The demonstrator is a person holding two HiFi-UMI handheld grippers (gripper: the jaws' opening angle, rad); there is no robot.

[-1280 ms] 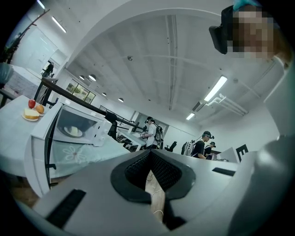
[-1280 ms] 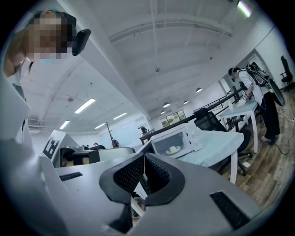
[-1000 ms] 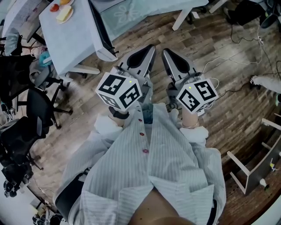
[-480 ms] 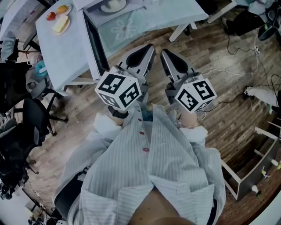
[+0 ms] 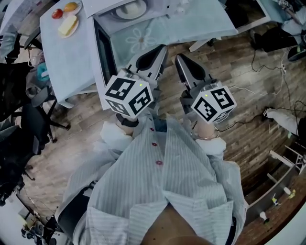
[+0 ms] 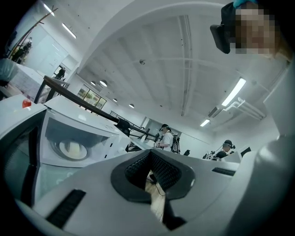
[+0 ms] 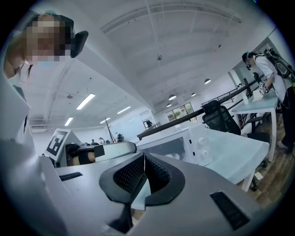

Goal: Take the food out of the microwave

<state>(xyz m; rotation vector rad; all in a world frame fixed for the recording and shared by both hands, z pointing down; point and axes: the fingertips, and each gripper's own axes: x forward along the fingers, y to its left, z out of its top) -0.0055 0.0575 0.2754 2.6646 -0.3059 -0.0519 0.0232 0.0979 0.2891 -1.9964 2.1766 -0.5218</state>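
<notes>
The white microwave [image 5: 158,5] stands on a light-blue-clothed table [image 5: 201,24] at the top of the head view, its door [image 5: 103,53] swung open toward me. Inside it a white plate of pale food [image 5: 128,6] sits on the turntable; the same plate of food [image 6: 71,148] shows at left in the left gripper view. My left gripper [image 5: 163,48] and right gripper [image 5: 178,57] are side by side in front of my chest, short of the table edge, both pointing at it. Both are shut, with nothing between the left gripper's pads [image 6: 148,167] or the right gripper's pads [image 7: 143,174].
A second table at upper left carries a plate of snacks [image 5: 67,19]. Black office chairs [image 5: 19,119] crowd the left side. Cables [image 5: 248,91] trail over the wooden floor on the right, beside white shelving [image 5: 282,177]. People [image 6: 166,137] stand far back in the room.
The table and microwave have drawn closer, and the plate inside has come into the head view. Both grippers have stayed shut and side by side.
</notes>
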